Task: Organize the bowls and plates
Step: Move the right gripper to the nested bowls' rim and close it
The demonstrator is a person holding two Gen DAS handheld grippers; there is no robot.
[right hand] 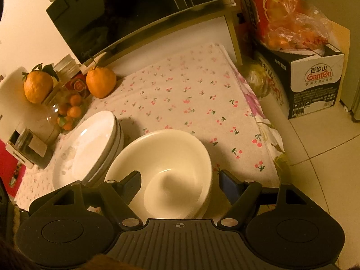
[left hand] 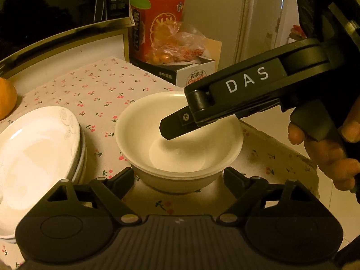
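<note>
From my left wrist view the stacked plates (left hand: 33, 157) run off the left edge, my own gripper housing covering their near rim. The orange (left hand: 6, 99) is cut there too.

Bowls (left hand: 177, 144) btwn hand-held gripper (left hand: 178, 180) fingers.

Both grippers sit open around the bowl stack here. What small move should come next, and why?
Probably draw the right gripper back off the bowls. The bowls are already nested and the plates stacked beside them on the cloth. One right finger hangs inside the top bowl without gripping it, and the left gripper is open too, so nothing seems left to hold.
</note>
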